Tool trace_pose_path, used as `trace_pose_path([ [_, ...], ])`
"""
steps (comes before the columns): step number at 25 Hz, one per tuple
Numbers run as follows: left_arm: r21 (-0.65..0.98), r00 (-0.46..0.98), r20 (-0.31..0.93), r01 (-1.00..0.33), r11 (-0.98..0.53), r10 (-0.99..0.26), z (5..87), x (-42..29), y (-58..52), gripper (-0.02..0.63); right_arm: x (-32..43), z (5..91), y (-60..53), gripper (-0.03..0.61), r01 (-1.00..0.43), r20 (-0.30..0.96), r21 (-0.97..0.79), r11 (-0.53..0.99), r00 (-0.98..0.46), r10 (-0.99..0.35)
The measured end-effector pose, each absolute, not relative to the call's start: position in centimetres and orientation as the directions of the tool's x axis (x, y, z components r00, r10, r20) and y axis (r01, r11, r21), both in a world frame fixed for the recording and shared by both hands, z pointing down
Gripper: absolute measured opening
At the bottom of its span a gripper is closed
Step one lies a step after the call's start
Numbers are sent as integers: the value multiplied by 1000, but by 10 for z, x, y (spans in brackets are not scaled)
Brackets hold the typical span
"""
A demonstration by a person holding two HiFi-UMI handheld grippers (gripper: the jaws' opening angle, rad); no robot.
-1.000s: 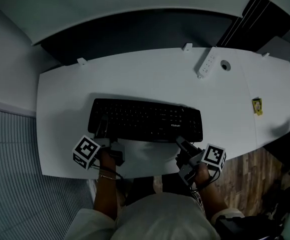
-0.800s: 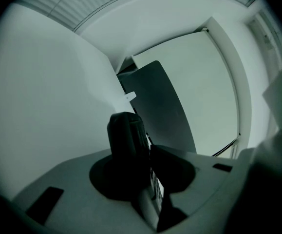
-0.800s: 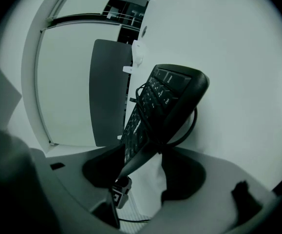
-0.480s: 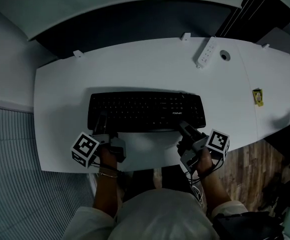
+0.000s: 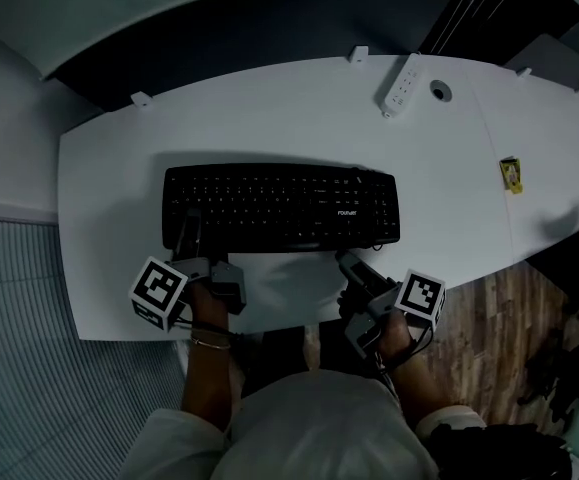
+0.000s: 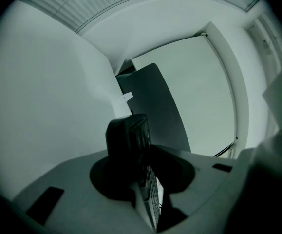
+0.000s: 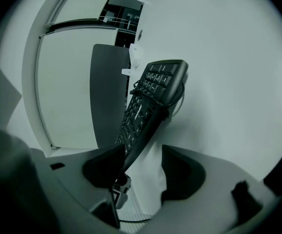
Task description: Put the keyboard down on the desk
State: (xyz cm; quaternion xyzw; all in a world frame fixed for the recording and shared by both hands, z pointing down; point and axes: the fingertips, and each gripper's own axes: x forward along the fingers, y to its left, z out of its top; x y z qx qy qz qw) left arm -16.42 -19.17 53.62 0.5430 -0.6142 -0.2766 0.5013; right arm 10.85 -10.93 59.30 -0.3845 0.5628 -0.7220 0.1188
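Keyboard point(image 7: 156, 77) cable point(image 7: 151, 99) — right gripper view only

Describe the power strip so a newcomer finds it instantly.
Take the white desk and look past the black keyboard to the far edge, right of centre. There the white power strip lies at a slant, just left of the round cable hole. It is the only long, slim bar there; the small yellow item farther right is tiny and coloured.

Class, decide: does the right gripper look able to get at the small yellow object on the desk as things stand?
Probably yes: the right gripper is open and empty, and only bare desk lies between it and the yellow object.
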Motion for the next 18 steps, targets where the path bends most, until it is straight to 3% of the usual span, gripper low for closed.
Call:
trace_pose_path([
  [16,872,137,340,-417,258,-930,552,-159,-186,127,44,600,-126,216,-191,352,-930,-314,-707,-613],
  [18,872,145,344,-416,258,-928,555,-158,-186,130,41,601,-128,147,-207,360,-929,-307,-703,-613],
])
